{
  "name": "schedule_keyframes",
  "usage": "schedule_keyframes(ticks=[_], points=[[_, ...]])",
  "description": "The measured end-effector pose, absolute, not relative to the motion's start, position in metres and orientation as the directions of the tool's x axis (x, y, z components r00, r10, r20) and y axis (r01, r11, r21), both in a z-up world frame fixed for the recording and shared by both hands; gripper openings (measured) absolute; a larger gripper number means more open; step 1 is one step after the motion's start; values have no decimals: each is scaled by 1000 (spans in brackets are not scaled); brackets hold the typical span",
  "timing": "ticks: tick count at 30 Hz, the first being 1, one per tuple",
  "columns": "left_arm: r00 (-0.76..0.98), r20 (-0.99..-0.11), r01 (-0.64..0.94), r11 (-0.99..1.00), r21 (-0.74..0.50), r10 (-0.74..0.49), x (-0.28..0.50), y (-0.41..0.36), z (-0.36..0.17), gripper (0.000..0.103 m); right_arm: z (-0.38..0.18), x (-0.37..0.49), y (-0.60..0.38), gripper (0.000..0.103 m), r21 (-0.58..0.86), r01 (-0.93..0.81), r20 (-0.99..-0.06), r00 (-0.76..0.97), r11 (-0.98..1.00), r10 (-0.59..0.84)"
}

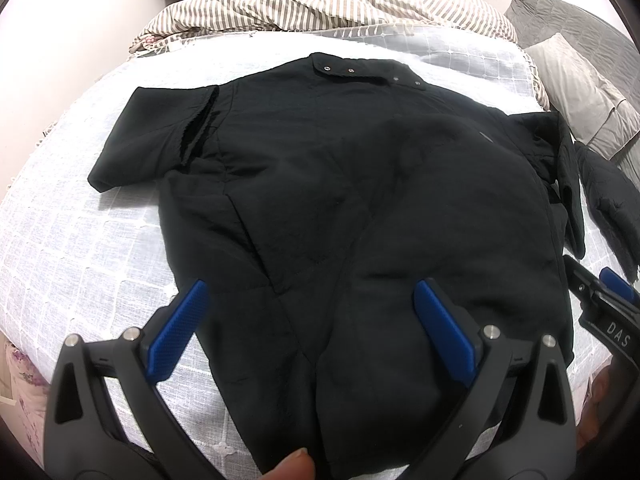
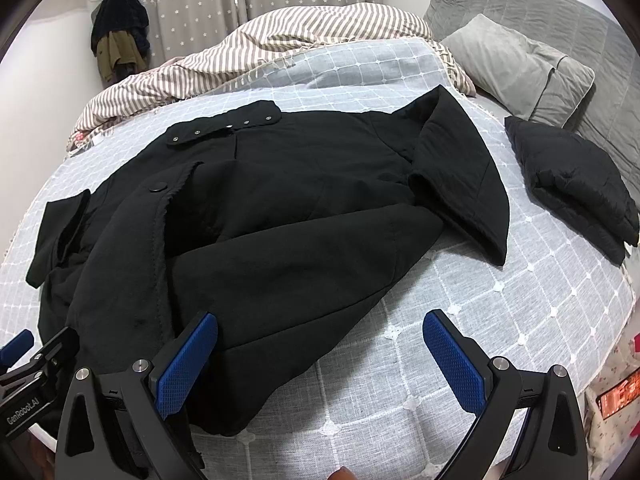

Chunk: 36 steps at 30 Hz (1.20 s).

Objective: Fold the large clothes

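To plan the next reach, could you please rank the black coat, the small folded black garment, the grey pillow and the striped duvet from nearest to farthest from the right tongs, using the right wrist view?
1. Black coat, its hem just ahead of the right tongs, to the left.
2. Small folded black garment, far right.
3. Grey pillow, beyond it, upper right.
4. Striped duvet, at the back, left of the pillow; close to call against it.

Black coat (image 2: 280, 216): matt woven cloth, lightly quilted, with small bright metal snaps on the collar strip and a raw, frayed edge along one seam. Folded black item (image 2: 572, 192) beside it: same matt quilted cloth. Bed cover (image 2: 500, 300): pale grey cloth, slightly rough, gridded with raised white stitching. Duvet (image 2: 280, 44): soft striped cloth, rumpled. Pillow (image 2: 516, 64): grey cloth, smooth, faint sheen. Right tongs (image 2: 320, 360): matt black plastic frames, blue pads (image 2: 452, 360) with fine knurled texture, polished metal pins. Left tongs (image 1: 308, 320): same finish.
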<state>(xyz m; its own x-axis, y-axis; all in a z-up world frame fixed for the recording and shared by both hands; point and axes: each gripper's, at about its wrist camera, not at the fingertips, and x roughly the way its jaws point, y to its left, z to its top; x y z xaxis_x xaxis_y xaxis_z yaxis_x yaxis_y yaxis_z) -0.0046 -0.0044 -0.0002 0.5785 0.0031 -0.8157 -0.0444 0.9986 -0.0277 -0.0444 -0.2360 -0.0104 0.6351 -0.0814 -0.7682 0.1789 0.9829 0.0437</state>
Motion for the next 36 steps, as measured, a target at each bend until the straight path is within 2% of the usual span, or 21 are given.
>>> schedule_keyframes(ticks=[36], points=[[583, -812, -27, 997, -67, -39, -5, 4, 2, 102, -14, -41, -237, 103, 56, 184, -780, 621, 981, -72]])
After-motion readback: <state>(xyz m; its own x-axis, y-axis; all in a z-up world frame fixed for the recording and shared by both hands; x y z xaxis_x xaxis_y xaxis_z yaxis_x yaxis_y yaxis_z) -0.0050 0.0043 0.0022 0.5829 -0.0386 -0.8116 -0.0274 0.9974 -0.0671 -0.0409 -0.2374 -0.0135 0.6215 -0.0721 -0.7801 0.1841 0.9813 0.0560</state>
